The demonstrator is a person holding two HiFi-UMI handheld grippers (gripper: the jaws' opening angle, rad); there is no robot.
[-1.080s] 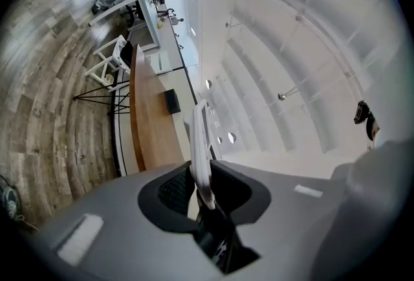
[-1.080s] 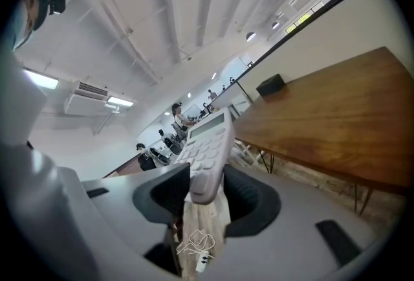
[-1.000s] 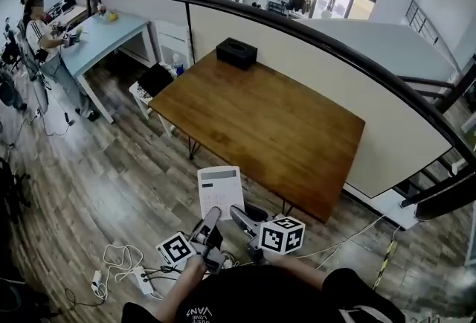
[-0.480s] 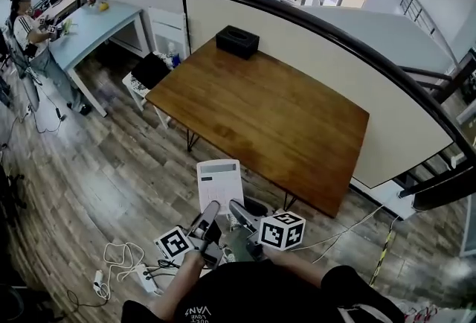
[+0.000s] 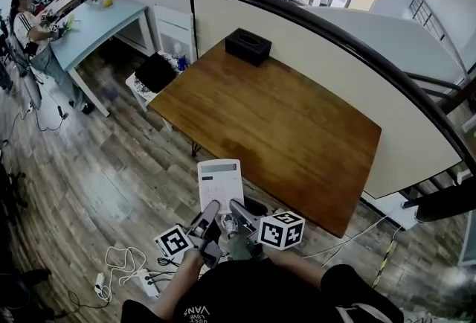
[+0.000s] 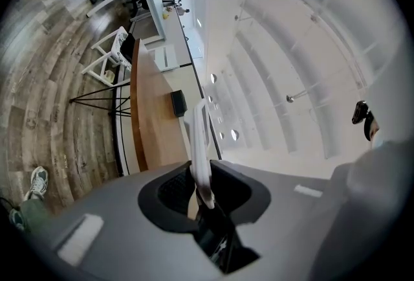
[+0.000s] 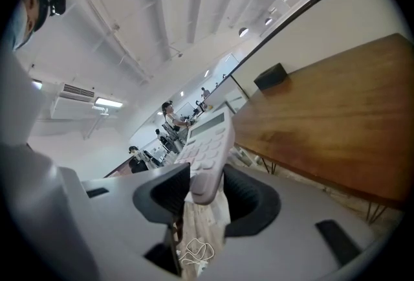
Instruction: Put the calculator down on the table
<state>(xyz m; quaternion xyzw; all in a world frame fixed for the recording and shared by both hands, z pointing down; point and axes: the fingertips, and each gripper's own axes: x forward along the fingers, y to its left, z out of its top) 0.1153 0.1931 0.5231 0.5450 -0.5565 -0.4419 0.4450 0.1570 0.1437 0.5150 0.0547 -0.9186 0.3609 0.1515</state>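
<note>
A white calculator (image 5: 220, 181) hangs above the wooden floor, just short of the brown table's (image 5: 282, 128) near edge. Both grippers hold its lower end. My left gripper (image 5: 210, 210) is shut on it; in the left gripper view the calculator (image 6: 197, 137) stands edge-on between the pads of my left gripper (image 6: 202, 186). My right gripper (image 5: 239, 210) is closed wide on the same end. In the right gripper view the keyed face of the calculator (image 7: 207, 144) fills the gap of my right gripper (image 7: 206, 189). The table (image 7: 323, 111) lies ahead.
A black box (image 5: 248, 46) sits at the table's far corner. A curved partition with a dark rail (image 5: 335, 39) runs behind the table. A power strip and cables (image 5: 123, 269) lie on the floor at left. A person (image 5: 30, 16) stands at a blue table (image 5: 97, 27).
Both grippers and the calculator have moved forward together toward the table's near edge. The grip on the calculator looks the same.
</note>
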